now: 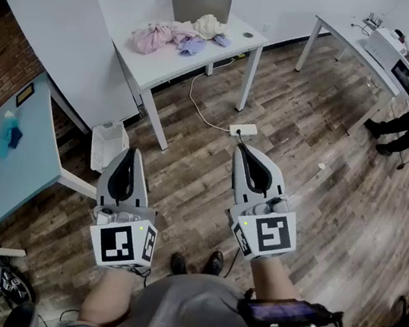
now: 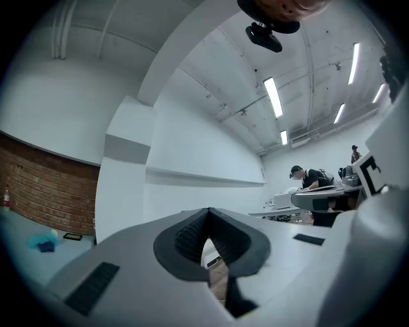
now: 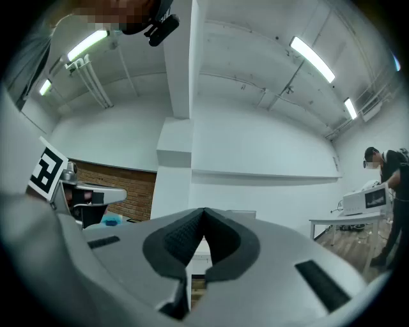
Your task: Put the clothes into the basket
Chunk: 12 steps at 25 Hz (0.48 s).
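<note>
Overhead, a wooden floor [image 1: 312,214] is seen, and three tables are counted on it: a white table [image 1: 162,67] at 12 o'clock, a second white table [image 1: 348,31] at 2 o'clock and a teal table [image 1: 4,166] at 9 o'clock, the last cut off by the picture's edge. One grey basket [image 1: 202,1] is set at the far edge of the first table, and the clothes [image 1: 174,37] are heaped just in front of it. Pink, lilac and cream lumps are seen, but they run together and cannot be counted surely.

Two grippers are held side by side near 6 o'clock. The left gripper [image 1: 130,152] [image 2: 208,214] and the right gripper [image 1: 243,150] [image 3: 203,214] are both clenched, pad against pad, with nothing between them. The clothes are placed well apart from both, at 12 o'clock from the left and 11 o'clock from the right. In the gripper views, clothes and basket are masked by the jaws' own bulk.

One power strip [image 1: 243,131] is laid on the floor between table and grippers.
</note>
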Tool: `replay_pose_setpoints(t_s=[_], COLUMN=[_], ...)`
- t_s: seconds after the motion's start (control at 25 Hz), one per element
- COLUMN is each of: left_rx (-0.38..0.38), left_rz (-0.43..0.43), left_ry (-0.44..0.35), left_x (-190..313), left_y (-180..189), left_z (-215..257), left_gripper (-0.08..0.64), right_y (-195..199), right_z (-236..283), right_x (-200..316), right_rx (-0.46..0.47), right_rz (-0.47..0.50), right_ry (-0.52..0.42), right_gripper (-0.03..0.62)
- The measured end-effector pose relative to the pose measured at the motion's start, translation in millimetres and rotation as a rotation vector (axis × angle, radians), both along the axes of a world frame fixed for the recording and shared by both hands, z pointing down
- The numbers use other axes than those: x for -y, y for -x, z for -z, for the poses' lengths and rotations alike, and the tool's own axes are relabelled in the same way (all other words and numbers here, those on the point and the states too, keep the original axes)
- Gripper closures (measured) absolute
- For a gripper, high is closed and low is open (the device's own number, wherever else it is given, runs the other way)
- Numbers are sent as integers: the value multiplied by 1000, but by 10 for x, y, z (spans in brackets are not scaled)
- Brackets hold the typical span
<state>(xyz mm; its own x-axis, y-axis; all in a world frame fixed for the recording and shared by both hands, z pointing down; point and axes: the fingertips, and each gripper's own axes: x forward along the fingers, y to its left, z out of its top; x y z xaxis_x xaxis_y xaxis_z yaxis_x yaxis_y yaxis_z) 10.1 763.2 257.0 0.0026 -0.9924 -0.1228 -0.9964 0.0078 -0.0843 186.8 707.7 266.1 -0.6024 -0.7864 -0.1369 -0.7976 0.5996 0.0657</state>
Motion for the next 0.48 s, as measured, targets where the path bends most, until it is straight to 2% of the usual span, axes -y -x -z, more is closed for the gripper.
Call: replay_pose_setpoints(t_s=[0.48], left_rx=[5], left_rz=[-6], left_ry=[2], left_x=[13], left_y=[-164], left_z=[18], left_gripper=[552], right_y=[-129], right_z=[-4], right_x=[-19], right_rx=[-1], right_rz=[4], right_ry=[1], right_gripper=[586])
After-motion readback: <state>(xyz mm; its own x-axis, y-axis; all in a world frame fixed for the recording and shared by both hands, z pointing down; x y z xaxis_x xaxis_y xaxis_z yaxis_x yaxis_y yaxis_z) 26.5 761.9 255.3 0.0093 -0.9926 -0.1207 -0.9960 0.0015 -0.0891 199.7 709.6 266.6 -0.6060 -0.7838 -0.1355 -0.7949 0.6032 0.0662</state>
